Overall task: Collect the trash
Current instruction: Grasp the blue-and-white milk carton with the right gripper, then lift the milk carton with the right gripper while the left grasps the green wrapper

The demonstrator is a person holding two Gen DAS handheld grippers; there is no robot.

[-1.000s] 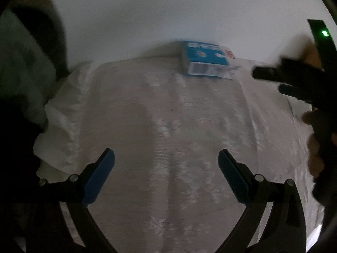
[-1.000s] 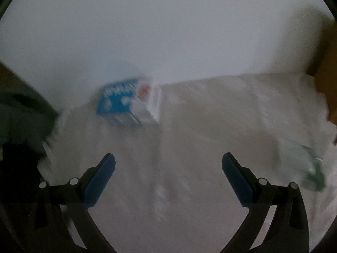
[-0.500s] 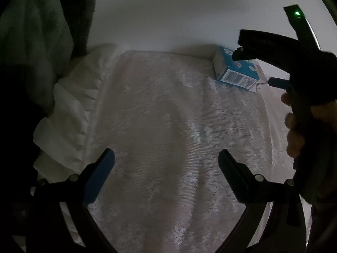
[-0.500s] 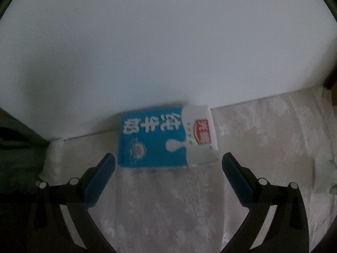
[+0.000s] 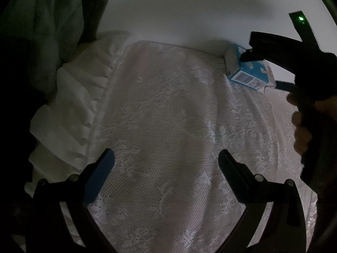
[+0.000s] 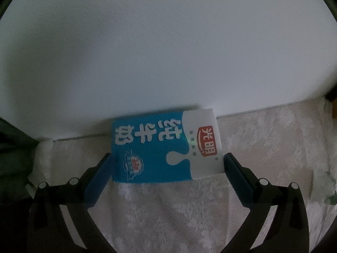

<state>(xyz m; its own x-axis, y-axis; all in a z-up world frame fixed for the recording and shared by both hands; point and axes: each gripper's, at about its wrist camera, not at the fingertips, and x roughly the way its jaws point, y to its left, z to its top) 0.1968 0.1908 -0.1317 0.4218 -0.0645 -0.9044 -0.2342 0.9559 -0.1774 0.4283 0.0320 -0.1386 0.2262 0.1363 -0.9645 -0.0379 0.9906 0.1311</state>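
One milk carton (image 6: 166,147) is seen lying flat on the lace-covered tabletop (image 5: 168,126), at its far edge against the wall (image 6: 168,52). It is bracketed by the right gripper (image 6: 167,164) — fingers spread, not clamped. The left gripper (image 5: 166,160) is held open, empty — over bare lace.

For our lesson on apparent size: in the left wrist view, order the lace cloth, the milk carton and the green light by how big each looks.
1. lace cloth, which fills most of the view
2. milk carton, small at the far edge, partly hidden behind the right gripper
3. green light, a mere dot

Distance shrinks the carton.
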